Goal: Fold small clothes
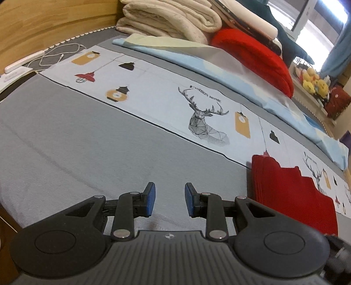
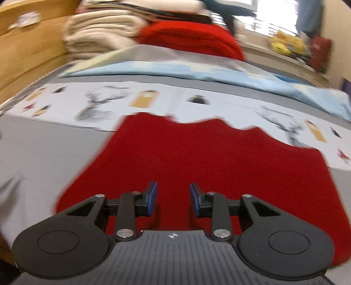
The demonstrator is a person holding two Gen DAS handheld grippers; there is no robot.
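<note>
A small red garment (image 2: 197,157) lies flat on the grey bed cover, folded into a rough block, its far edge over the printed strip. In the left wrist view the same red garment (image 1: 291,193) lies at the right. My left gripper (image 1: 170,200) hangs over bare grey cover (image 1: 87,136) to the left of it, open, with nothing between its blue pads (image 1: 151,199). My right gripper (image 2: 173,199) hovers above the near part of the garment, open, with a clear gap between its blue pads (image 2: 152,198). The right view is blurred.
A white strip printed with deer and lanterns (image 1: 197,114) crosses the bed. Behind it lie a light blue sheet (image 1: 219,65), a red cushion (image 1: 252,54) and stacked cream blankets (image 1: 171,19). A white cable and power strip (image 1: 43,57) sit by the wooden headboard (image 1: 54,22). Plush toys (image 1: 313,81) stand far right.
</note>
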